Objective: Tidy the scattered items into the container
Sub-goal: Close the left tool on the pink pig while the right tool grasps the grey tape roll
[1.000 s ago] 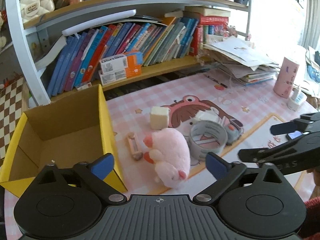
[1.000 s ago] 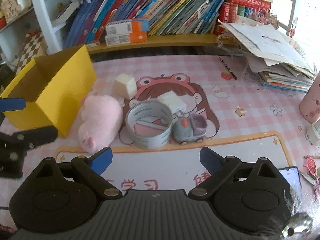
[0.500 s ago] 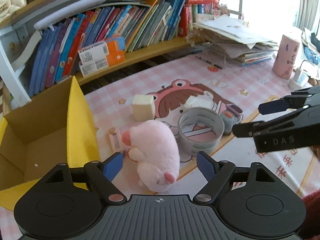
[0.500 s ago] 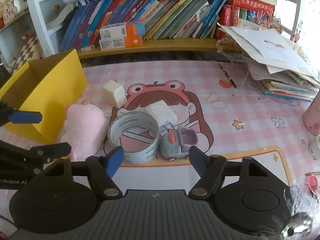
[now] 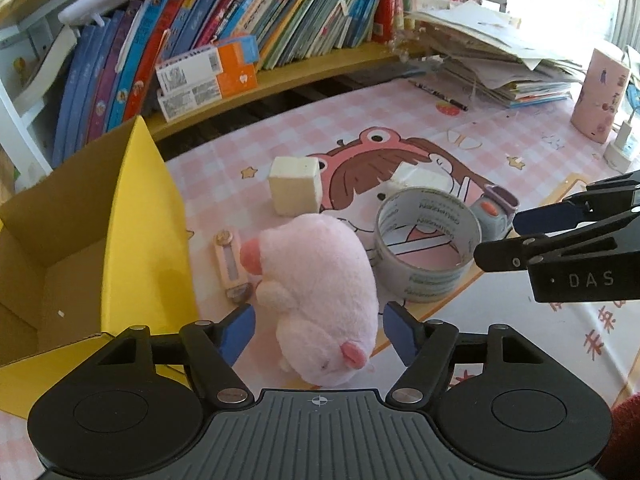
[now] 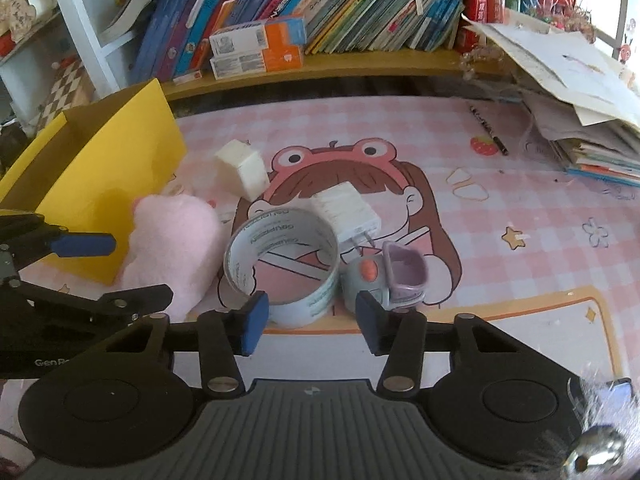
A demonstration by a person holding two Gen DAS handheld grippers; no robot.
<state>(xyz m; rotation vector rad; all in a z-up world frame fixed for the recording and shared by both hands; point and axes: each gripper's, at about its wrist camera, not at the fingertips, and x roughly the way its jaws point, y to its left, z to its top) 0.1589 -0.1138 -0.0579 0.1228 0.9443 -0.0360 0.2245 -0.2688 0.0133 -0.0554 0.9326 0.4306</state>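
Fingers of the left gripper (image 5: 316,330) stood apart on either side of the plush pig (image 5: 320,304), its blue pads just off the fur, having just been closing. The right gripper (image 6: 308,320) had also been closing, its fingers apart around the near wall of the tape roll (image 6: 282,264), not yet pinching it. The pig lay on the worktop (image 6: 500,208) beside the yellow box (image 5: 132,240), snout towards the far edge, long axis running near to far. Bare worktop stretched towards the right edge.
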